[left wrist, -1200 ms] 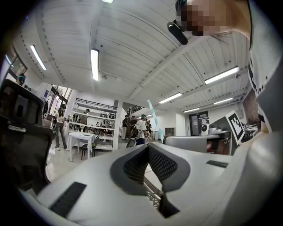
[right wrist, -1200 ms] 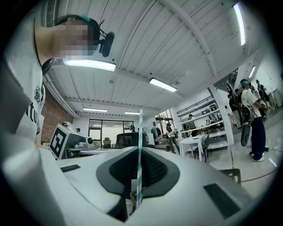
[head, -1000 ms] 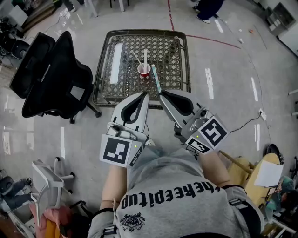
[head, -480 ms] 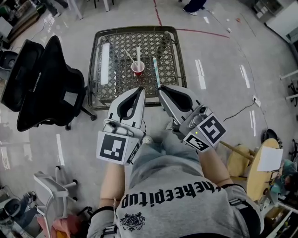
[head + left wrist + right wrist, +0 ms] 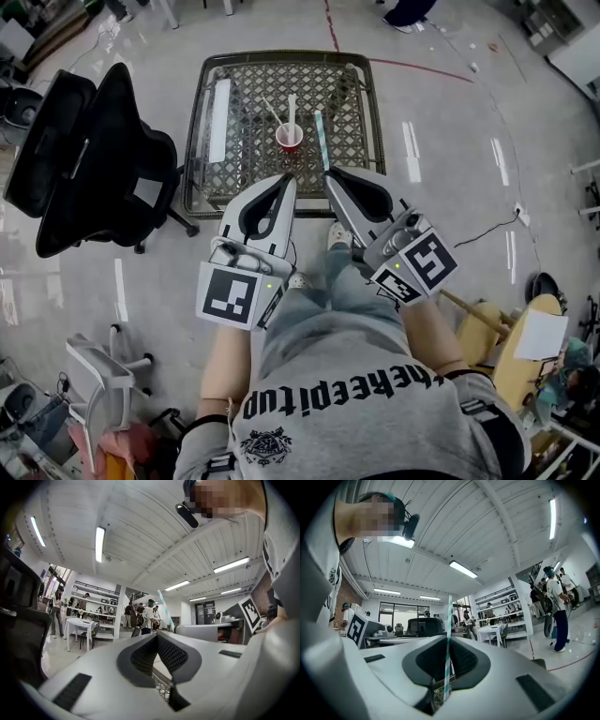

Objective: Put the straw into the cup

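Step in hand: carrying the straw toward the cup. Insertion not yet done.

Right hand-held gripper (image 5: 331, 174): clenched on the teal-and-white striped straw (image 5: 322, 141) near its lower end. In the right gripper view the straw (image 5: 449, 616) is pinched between the closed jaws and runs straight up from them. In the head view its free end reaches out over the lattice worktop (image 5: 349, 94), just right of the red cup (image 5: 290, 139) and not touching it.

Left hand-held gripper (image 5: 289, 180): jaws together, grasping nothing (the left gripper view shows the pads meeting, with only the other gripper's straw (image 5: 165, 611) beyond them). It sits at the near edge of the worktop, beside the right one.

Cup: upright, near the middle of the worktop. A pale straw (image 5: 292, 108) and a second, slanted one (image 5: 271, 111) show at its far side. Cannot tell whether they stand in the cup or lie behind it.

Also present: a white strip (image 5: 218, 108) along the worktop's left side, and a black office chair (image 5: 94, 159) on the floor to the left.

Next move, as I judge it: shift the free end left over the cup mouth, tip it downward, lower it in, then release. The mouth is small and the cup looks light and unsteadied, so a sideways nudge could topple it. The left gripper is free to brace it.
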Tool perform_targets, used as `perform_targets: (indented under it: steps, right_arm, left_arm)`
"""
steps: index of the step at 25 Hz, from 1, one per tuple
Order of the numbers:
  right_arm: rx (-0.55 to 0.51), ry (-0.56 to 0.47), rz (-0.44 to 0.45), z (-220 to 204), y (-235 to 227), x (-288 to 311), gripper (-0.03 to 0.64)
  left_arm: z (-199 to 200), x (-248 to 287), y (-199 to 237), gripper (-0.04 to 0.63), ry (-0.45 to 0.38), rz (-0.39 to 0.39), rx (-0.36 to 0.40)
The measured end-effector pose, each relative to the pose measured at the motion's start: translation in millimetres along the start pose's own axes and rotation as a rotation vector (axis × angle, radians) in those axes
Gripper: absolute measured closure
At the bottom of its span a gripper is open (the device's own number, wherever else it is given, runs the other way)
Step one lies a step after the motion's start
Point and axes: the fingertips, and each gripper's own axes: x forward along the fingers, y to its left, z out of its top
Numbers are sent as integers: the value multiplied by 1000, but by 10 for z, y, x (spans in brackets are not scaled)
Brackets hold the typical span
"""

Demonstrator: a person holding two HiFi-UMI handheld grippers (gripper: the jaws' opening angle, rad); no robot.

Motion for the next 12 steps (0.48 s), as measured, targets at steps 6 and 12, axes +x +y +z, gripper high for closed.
perform_targets:
  steps: [6,12]
  right_arm:
    - [11,2,15,7,-146,139,575]
    - [24,8,35,23,-344,260,575]
  left_arm:
    - [-18,130,141,571,5,22,-13]
    - [-29,306,258,571,15,49,-18]
